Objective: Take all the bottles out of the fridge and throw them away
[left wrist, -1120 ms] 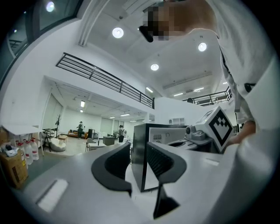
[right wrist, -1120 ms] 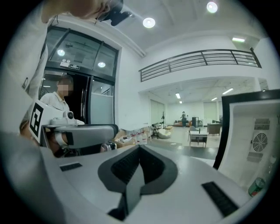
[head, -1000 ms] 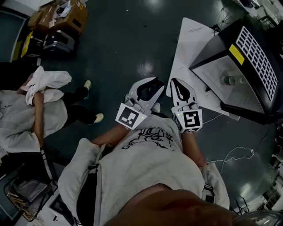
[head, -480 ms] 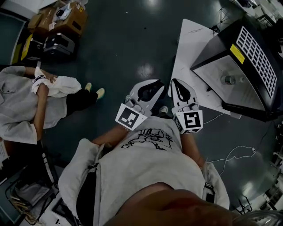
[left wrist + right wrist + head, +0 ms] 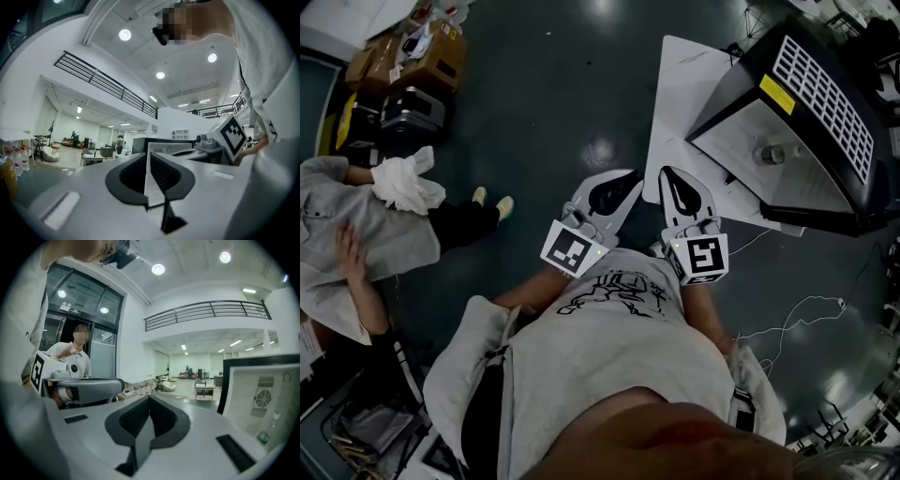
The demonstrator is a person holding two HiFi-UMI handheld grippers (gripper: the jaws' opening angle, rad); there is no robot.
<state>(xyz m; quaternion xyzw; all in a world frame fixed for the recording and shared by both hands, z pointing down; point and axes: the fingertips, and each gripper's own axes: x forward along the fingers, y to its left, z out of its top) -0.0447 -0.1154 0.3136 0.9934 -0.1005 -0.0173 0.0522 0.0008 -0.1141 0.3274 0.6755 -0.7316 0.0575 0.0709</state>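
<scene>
A small black fridge [image 5: 825, 103] stands open at the upper right of the head view, its white door [image 5: 684, 103] swung out toward me. One clear bottle [image 5: 766, 153] lies inside on the white floor; in the right gripper view the bottle [image 5: 264, 437] shows low in the fridge [image 5: 262, 394]. My left gripper [image 5: 617, 184] points level at the fridge, short of it. Its jaws have just been closing, down to a slim gap with nothing between them [image 5: 149, 157]. My right gripper [image 5: 673, 178] is beside it, shut and empty [image 5: 150, 399].
A person in grey [image 5: 356, 234] crouches on the dark floor at the left, holding a white cloth [image 5: 408, 180]. Cardboard boxes [image 5: 422, 52] and a black case [image 5: 408, 108] sit at the upper left. A thin cable [image 5: 797, 323] trails on the floor at the right.
The left gripper's jaws have narrowed from a wide gap to a slit. The fridge has shifted left in the head view. The crouching person has moved their arms and legs.
</scene>
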